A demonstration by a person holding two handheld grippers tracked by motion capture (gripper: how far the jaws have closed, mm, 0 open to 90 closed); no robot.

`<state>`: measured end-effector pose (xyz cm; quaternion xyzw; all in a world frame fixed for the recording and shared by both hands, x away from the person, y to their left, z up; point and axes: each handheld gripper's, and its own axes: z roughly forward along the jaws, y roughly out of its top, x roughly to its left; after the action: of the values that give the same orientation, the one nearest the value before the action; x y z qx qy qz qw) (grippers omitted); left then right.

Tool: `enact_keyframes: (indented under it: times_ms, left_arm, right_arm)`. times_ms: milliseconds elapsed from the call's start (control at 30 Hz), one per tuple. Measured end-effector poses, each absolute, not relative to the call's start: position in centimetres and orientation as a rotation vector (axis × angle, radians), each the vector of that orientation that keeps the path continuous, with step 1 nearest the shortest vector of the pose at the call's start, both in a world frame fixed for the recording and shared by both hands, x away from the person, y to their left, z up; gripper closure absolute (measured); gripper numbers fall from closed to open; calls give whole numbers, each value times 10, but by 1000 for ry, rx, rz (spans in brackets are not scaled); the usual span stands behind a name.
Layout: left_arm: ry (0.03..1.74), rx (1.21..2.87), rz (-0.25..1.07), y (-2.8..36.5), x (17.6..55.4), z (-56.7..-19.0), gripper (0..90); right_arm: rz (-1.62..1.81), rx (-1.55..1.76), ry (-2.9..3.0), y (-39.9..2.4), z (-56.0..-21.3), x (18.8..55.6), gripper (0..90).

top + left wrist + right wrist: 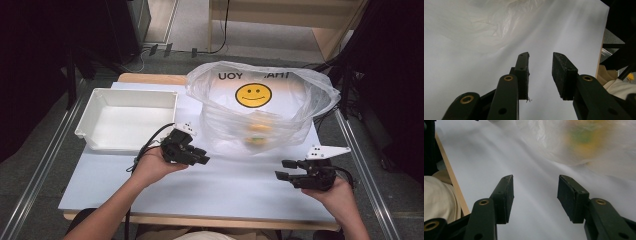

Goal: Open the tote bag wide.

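Both grippers are sitting low over the white table sheet [150, 190] on the person's side, and neither one has hold of anything. Left gripper [202, 159] has its jaws part open with just bare sheet showing in the gap, and in its own view [540, 66] nothing sits between the pads. Right gripper [283, 169] is a bit wider apart, also with nothing between the pads, same story in its own view [535, 195].

So the thing they're pointed at is the clear plastic bag [260, 107], the one with the yellow smiley face [253, 95] printed on it. It stands just beyond both grippers, between them and the far edge of the table. Left gripper's tips are near the bag's lower left edge, not touching as far as I can see. Right gripper is near the bag's lower right corner, apart from it too. Something yellow and green [258, 131] is inside the bag, too blurry through the plastic to say what.

Further left and back there's a white tray [100, 107], just beside the bag.
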<state>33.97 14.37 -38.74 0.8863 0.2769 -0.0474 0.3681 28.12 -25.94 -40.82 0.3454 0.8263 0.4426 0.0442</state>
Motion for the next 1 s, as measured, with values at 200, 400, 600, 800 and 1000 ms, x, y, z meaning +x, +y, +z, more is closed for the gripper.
enact_keyframes:
  times_ms: [200, 400, 600, 800, 1000]
  left_arm:
    - [695, 2276, -128, 142, 341, -379, 683]
    - [685, 2261, -129, 143, 344, -367, 714]
    - [674, 2271, -141, 141, 346, -358, 783]
    - [650, 2287, -129, 138, 347, -346, 859]
    - [630, 2275, -127, 135, 351, -330, 879]
  right_arm:
    - [1341, 1113, 2514, -274, -402, 282, 538]
    - [1380, 1167, 2475, -293, -394, 287, 623]
    - [1374, 1201, 2452, -309, -382, 295, 756]
    - [1381, 1208, 2454, -325, -374, 306, 900]
    - [1340, 1222, 2447, -338, -366, 317, 900]
